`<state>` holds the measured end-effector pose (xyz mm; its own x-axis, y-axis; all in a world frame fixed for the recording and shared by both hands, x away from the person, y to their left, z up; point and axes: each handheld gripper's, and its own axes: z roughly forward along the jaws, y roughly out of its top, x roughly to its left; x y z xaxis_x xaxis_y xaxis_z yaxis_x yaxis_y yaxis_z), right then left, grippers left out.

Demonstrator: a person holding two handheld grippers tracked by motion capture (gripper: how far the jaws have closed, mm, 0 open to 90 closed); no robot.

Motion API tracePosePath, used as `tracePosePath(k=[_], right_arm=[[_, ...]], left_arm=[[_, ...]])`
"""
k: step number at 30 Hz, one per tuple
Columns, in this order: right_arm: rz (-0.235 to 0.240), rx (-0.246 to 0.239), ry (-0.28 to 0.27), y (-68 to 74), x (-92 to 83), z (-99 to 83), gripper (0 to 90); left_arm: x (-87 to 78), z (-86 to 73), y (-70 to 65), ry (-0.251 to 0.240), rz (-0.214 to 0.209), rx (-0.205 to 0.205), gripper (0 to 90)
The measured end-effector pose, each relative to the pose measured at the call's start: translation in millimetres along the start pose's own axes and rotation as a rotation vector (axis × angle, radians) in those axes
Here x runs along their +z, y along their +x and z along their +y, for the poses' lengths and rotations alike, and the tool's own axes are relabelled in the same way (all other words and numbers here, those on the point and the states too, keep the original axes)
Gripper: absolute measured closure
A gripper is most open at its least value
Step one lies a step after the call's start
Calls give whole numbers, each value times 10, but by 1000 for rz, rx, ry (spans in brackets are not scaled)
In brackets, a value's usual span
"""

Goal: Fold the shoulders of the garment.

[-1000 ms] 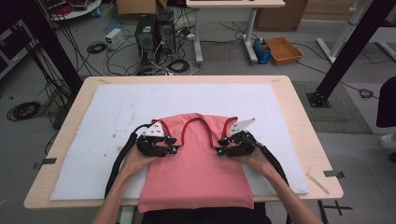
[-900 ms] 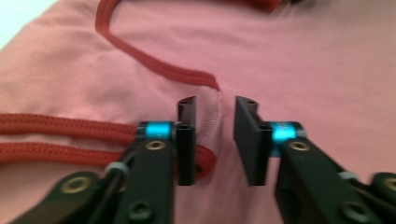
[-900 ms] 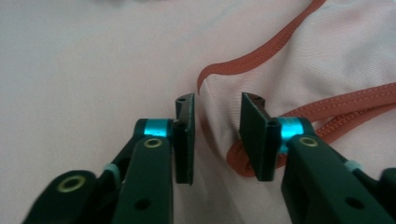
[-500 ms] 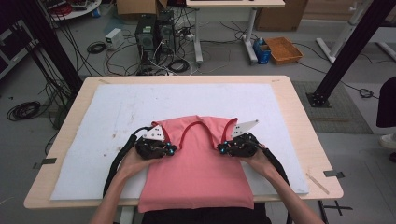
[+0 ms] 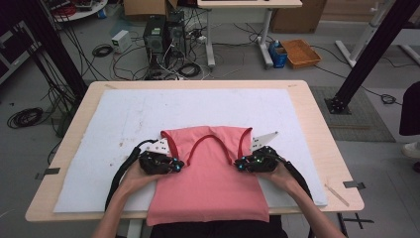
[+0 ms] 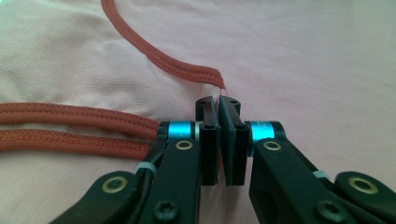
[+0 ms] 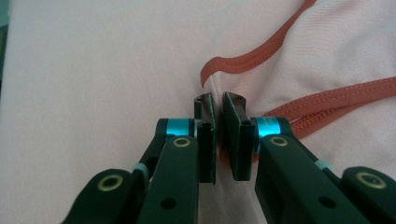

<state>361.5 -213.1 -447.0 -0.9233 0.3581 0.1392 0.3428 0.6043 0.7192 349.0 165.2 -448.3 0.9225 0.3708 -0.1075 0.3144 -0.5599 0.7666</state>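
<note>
A pink sleeveless top with darker red trim lies flat on the white mat, its hem hanging over the near table edge. My left gripper rests on the top's left side beside the neckline. In the left gripper view its jaws are shut, pinching the fabric just under an end of the red trim. My right gripper lies on the top's right side. Its jaws are closed on a fold of pink cloth below a curl of red trim.
The wooden table borders the mat on all sides. On the floor behind it are a computer tower, loose cables, an orange crate and a black frame post. A second table's legs stand farther back.
Both hands have shifted slightly toward the near edge of the table. The top lies much as it did before.
</note>
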Motion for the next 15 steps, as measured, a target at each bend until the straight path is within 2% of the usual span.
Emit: tracePosePath(k=[3,7,9,11,13,15], right_arm=[[19,3,-6,10,-4,-4,732],[26,-6,-19,28,-27,0,588],[35,-3,-48,35,-64,8,529],[44,3,-83,32,-115,22,474],[21,6,-110,20,-162,34,409],[-29,14,-137,-11,-186,37,347]], left_arm=[[-3,-12,3,-6,-18,2,812],[-11,-2,-29,-11,-27,28,664],[-48,24,-48,-22,-9,45,571],[-101,50,-53,-61,6,45,516],[-154,73,-40,-104,41,38,463],[-192,88,-6,-139,77,34,401]])
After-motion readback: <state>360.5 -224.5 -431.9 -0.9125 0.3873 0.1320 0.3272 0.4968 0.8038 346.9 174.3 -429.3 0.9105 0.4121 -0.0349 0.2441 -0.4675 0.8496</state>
